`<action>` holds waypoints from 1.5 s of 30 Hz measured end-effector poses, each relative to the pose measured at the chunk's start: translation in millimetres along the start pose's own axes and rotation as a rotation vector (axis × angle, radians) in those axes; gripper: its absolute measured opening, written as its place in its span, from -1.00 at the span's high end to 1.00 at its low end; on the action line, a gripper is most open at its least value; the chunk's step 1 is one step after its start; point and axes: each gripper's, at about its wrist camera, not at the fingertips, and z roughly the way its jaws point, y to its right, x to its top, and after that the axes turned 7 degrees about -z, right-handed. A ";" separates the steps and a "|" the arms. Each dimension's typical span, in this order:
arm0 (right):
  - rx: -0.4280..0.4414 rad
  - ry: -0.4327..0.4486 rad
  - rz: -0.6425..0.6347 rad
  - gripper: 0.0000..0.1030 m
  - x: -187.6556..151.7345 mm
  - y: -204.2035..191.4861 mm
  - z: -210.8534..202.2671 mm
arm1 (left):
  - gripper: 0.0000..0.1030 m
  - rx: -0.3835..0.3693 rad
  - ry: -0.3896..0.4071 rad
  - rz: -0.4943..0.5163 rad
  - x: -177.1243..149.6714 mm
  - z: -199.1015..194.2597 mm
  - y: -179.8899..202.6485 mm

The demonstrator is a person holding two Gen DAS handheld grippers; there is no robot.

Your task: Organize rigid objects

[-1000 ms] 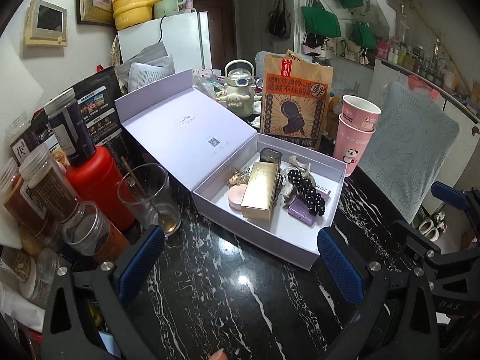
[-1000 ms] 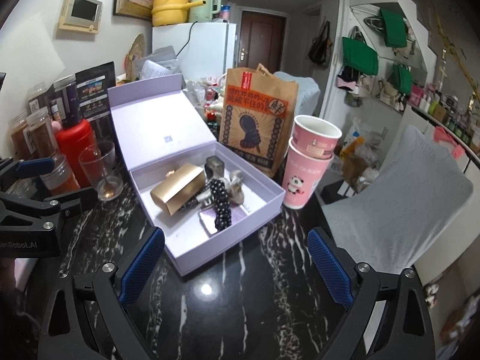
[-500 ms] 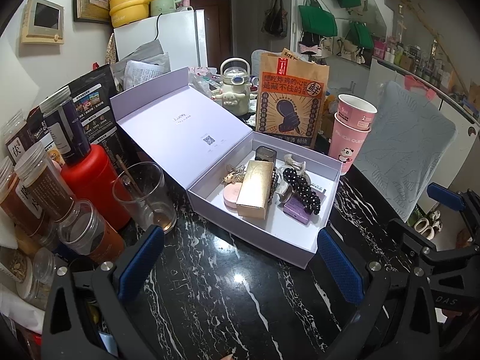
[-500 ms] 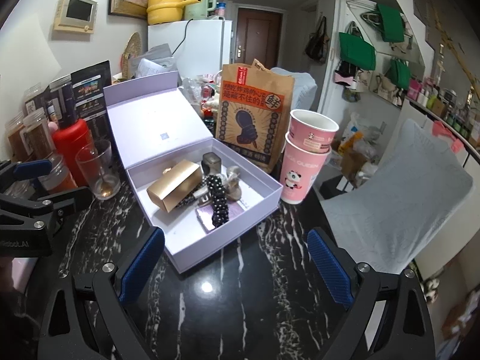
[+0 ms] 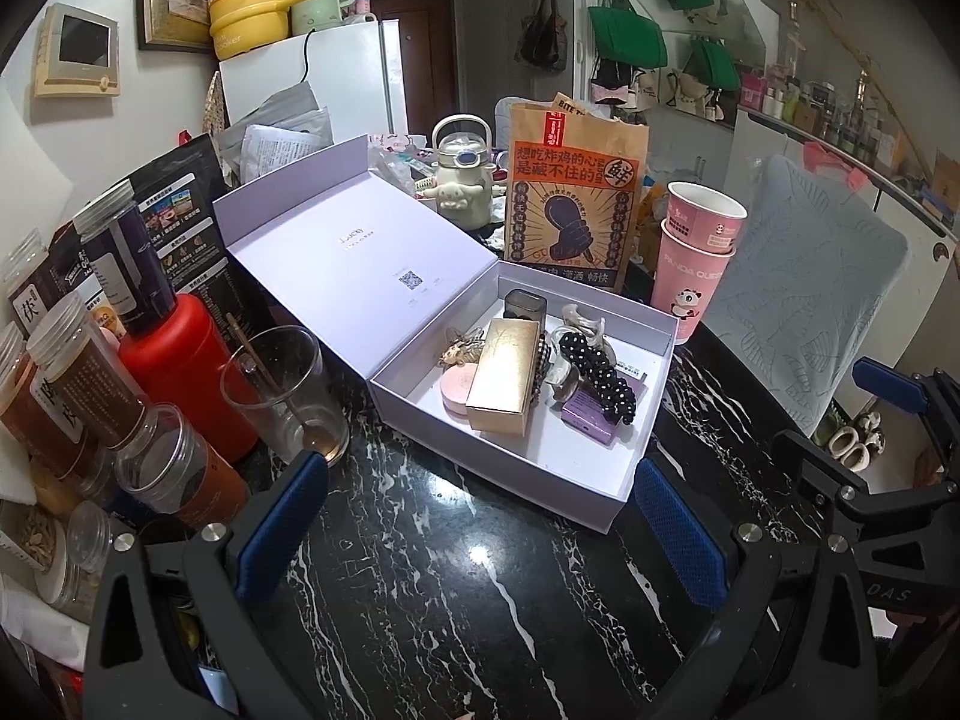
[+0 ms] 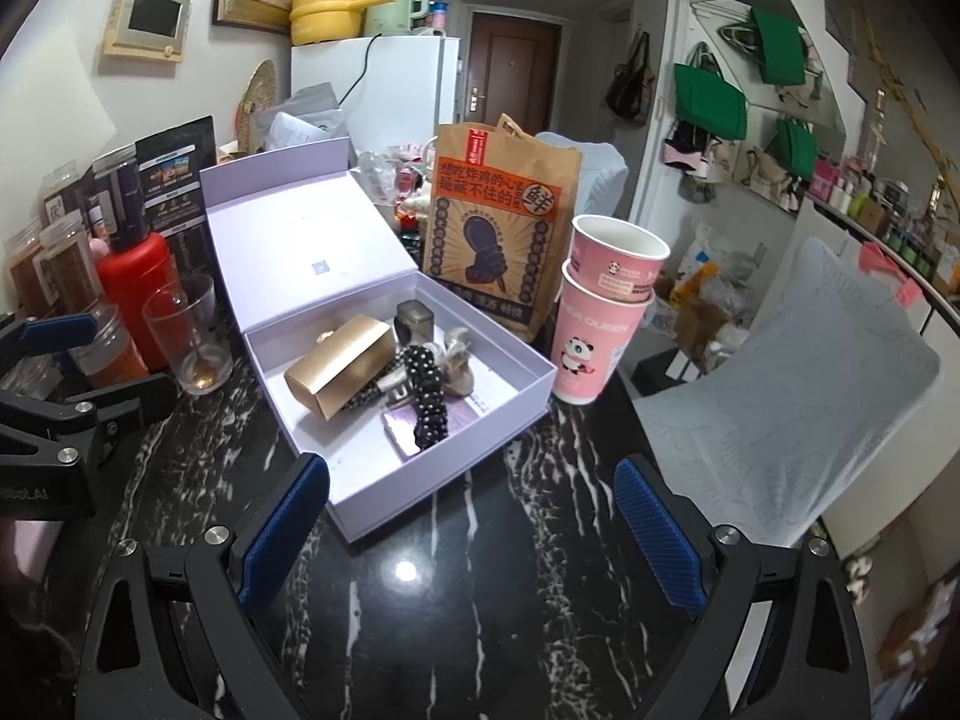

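Both hand-held grippers, left (image 5: 480, 519) and right (image 6: 471, 519), gape wide and empty above the black marble table (image 5: 456, 612), facing the open lilac cardboard box (image 5: 540, 483) holding a gold rectangular case (image 5: 504, 384).

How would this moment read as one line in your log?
left gripper: open, empty | right gripper: open, empty | lilac box: lid open | gold box: inside
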 end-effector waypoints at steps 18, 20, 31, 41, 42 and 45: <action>-0.012 -0.005 0.008 -0.89 -5.7 4.3 -2.8 | -1.00 -0.014 -0.008 0.017 -2.7 -0.7 4.8; -0.012 -0.007 0.012 -0.89 -6.1 4.7 -2.8 | -1.00 -0.014 -0.009 0.020 -2.8 -1.1 5.5; -0.012 -0.008 0.014 -0.89 -6.4 4.9 -3.0 | -1.00 -0.014 -0.011 0.022 -3.7 -2.6 7.0; -0.012 -0.008 0.014 -0.89 -7.6 5.3 -3.8 | -1.00 -0.015 -0.010 0.023 -4.4 -3.4 8.0; -0.012 -0.008 0.013 -0.89 -7.7 5.3 -3.9 | -1.00 -0.014 -0.010 0.023 -4.4 -3.4 8.0; -0.014 -0.009 0.013 -0.89 -7.9 5.5 -3.7 | -1.00 -0.012 -0.014 0.025 -4.9 -3.0 8.5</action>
